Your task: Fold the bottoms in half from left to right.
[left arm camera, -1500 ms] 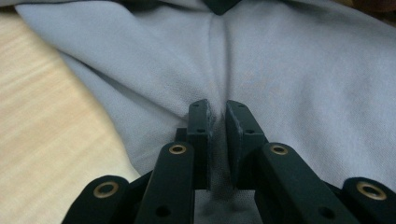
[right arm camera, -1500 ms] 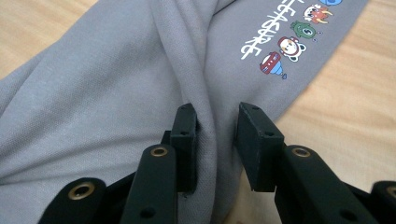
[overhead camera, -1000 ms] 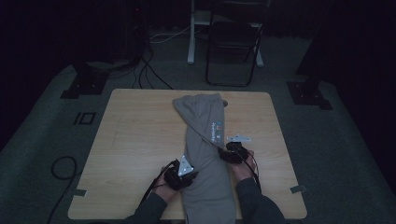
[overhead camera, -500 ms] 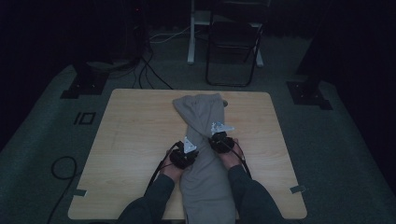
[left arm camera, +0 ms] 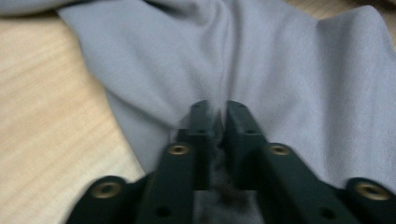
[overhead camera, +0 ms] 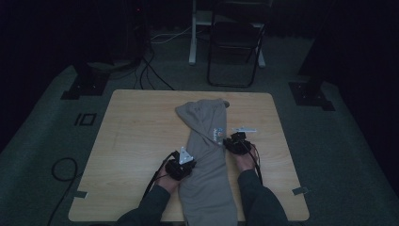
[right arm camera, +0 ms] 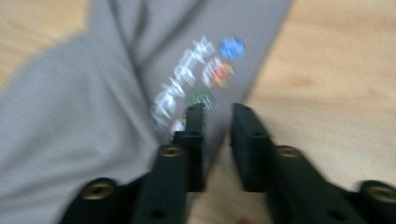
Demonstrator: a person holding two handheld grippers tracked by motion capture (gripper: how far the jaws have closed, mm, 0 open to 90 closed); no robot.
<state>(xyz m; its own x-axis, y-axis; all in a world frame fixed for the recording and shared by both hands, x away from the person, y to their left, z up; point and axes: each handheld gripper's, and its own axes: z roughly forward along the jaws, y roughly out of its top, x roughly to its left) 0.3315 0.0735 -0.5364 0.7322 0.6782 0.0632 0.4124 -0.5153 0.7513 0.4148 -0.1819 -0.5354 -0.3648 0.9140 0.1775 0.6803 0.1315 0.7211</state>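
Observation:
A grey pair of jogging trousers (overhead camera: 207,160) lies lengthwise on the wooden table (overhead camera: 131,141), its far end folded over. A printed logo (overhead camera: 217,134) sits near its right edge. My left gripper (overhead camera: 189,162) is at the trousers' left edge. Its jaws (left arm camera: 219,109) have just been closing and now pinch a ridge of the grey cloth (left arm camera: 261,65). My right gripper (overhead camera: 232,141) is at the right edge beside the logo (right arm camera: 196,84). Its jaws (right arm camera: 218,112) have just been opening and stand apart over the cloth's edge.
A black chair (overhead camera: 235,52) and a white stand (overhead camera: 194,33) are on the floor beyond the table. Cables (overhead camera: 61,169) lie at the left of the table. Bare wood (overhead camera: 268,117) lies on both sides of the trousers.
Half a second ago both grippers were closer together on the trousers. The right one has since shifted right to the cloth's edge and the left one back toward the person.

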